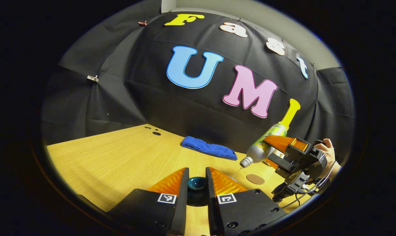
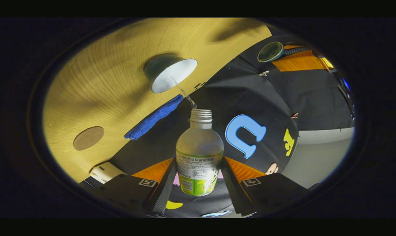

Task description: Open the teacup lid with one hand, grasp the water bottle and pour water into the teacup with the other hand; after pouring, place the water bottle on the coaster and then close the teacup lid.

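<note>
Left gripper view, left to right: wood table (image 1: 112,157), blue cloth (image 1: 208,148) lying far by the booth wall. Near centre, left gripper (image 1: 197,186) has its two fingers pressed on the dark teacup lid (image 1: 197,184), holding it up off the table. So lid is off, held clear. Right of that, thin stream of water falls from the bottle mouth, w/ the round coaster (image 1: 255,179) flat on the table just beyond, nothing on it. Far right, right gripper (image 1: 276,152) pinches the water bottle (image 1: 265,144), tipped neck-down to the left; a hand (image 1: 329,152) grips the tool behind it.

Right gripper view, left to right: coaster (image 2: 88,138) on bare wood, well apart from the cup. Blue cloth (image 2: 153,117) between. Teacup (image 2: 171,74) open, pale inside, stream running from the bottle mouth into it. Centre, bottle (image 2: 199,154) sits squeezed between both fingers of the right gripper (image 2: 199,183) at its label, cap off. Upper right, lid (image 2: 270,51) in the other gripper's grip.

Step in hand, by my read: the pour, mid-flow. Bottle looks near empty, though can't tell cup level. Next calls for: tip bottle back upright to stop the flow, carry it over to the coaster, set it down centred, let go. Then lid goes back on the cup.
</note>
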